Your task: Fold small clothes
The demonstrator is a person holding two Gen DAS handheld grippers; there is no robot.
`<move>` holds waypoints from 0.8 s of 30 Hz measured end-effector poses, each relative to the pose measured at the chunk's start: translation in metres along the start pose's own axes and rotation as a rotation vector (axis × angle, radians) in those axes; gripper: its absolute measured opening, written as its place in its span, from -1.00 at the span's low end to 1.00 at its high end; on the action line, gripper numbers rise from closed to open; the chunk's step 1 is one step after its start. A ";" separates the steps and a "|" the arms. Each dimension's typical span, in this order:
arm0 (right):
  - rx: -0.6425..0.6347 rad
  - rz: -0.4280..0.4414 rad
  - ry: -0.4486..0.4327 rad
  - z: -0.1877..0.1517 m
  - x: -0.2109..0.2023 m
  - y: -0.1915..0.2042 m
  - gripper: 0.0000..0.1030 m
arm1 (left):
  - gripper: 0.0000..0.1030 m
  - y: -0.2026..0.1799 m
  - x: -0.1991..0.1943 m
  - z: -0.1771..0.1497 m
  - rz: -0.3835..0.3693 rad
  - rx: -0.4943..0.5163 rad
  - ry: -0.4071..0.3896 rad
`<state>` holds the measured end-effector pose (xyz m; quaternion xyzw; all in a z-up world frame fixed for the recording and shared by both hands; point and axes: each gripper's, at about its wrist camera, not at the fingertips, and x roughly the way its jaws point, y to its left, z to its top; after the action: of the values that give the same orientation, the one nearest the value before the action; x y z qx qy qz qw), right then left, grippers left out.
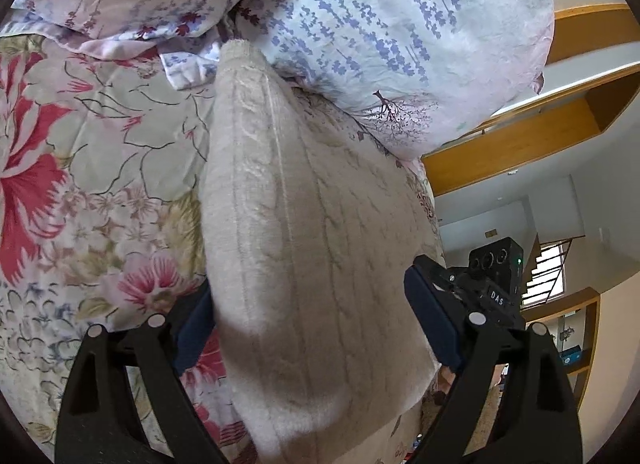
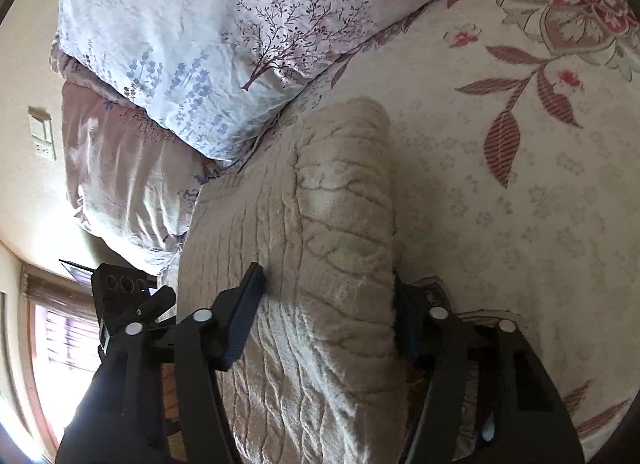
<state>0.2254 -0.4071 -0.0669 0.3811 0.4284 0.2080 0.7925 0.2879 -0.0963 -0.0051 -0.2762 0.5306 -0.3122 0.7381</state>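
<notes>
From my left wrist camera, the cream cable-knit garment (image 1: 304, 224) fills the middle, bunched into a thick roll running from six o'clock up toward twelve. Its lower end is cut off by the frame bottom, so I can't tell what kind of garment it is. My left gripper (image 1: 308, 316) stands spread wide with the roll between its fingers (image 1: 430, 316); the seven-o'clock finger is half buried behind the knit, and I can't make out whether either pad actually presses the cloth.

At three o'clock the other gripper's camera block (image 1: 496, 264) pokes in, partly hidden behind my own finger. Beyond it, wooden shelves (image 1: 520, 144), blurred.

Over on the right wrist camera: same knit (image 2: 320, 264), lying on the floral bedspread (image 2: 500, 204), its top end just beside the lavender-print pillows (image 2: 200, 44) at eleven o'clock. My right gripper (image 2: 324, 316) straddles a fold; the nine-o'clock finger (image 2: 244, 316) rests on top of the fabric, while the three-o'clock one is tucked behind the roll's edge, mostly hidden. Looks like a pinch, but I honestly cannot tell.

Wall switch (image 2: 42, 134) at nine o'clock, washed out.
</notes>
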 end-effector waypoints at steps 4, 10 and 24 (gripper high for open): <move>-0.005 0.030 -0.014 -0.004 -0.003 0.000 -0.32 | 0.09 0.003 0.003 -0.001 0.011 -0.022 -0.004; -0.027 0.054 -0.070 -0.016 -0.017 0.021 -0.43 | -0.29 0.002 -0.017 -0.003 -0.066 -0.026 -0.023; -0.272 0.098 -0.053 -0.063 0.046 0.140 -0.46 | -0.28 0.044 -0.153 -0.020 0.021 0.007 -0.130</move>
<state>0.1976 -0.2630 -0.0033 0.2961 0.3563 0.2923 0.8366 0.2395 0.0459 0.0505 -0.2877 0.4833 -0.2876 0.7752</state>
